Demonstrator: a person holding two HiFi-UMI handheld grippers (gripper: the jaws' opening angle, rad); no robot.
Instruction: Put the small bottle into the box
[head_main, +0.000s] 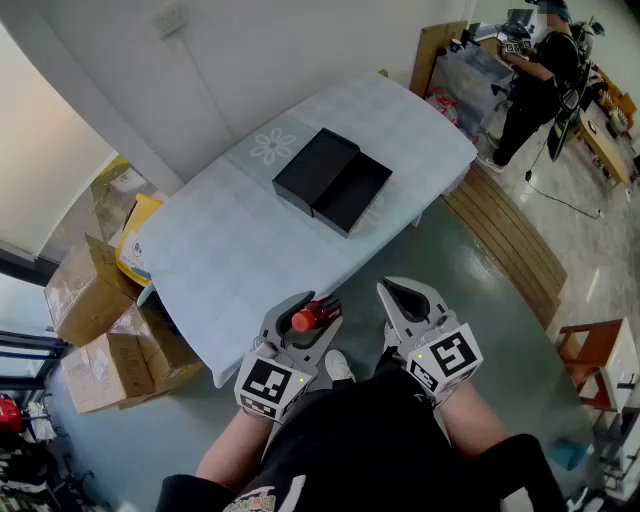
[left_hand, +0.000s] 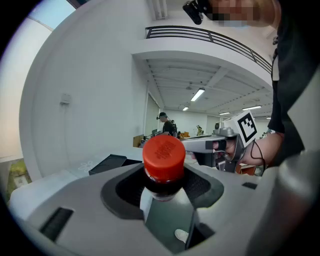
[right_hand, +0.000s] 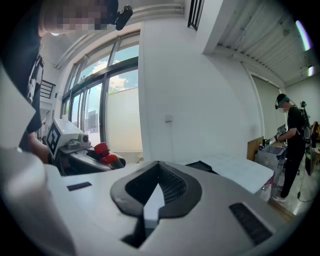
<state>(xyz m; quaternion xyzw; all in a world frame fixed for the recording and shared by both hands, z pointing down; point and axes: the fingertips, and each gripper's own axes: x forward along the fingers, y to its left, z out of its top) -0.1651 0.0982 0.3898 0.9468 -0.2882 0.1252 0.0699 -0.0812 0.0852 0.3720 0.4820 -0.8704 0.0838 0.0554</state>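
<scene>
While the small bottle (left_hand: 162, 167) sits red cap uppermost, gripped just under the cap by the left gripper's (head_main: 312, 310) jaws, its long axis crosses them. The open black box (head_main: 333, 182) lies well ahead on the table (head_main: 230, 255). The right gripper (head_main: 400, 292) is alongside, jaws together, empty. The bottle's lower body is hidden.

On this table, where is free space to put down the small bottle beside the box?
The tablecloth is bare between the black box and the near edge, the widest patch. Also bare: the far end beyond the box, and the strip with the flower print. Cardboard boxes crowd the floor left of the table.
</scene>
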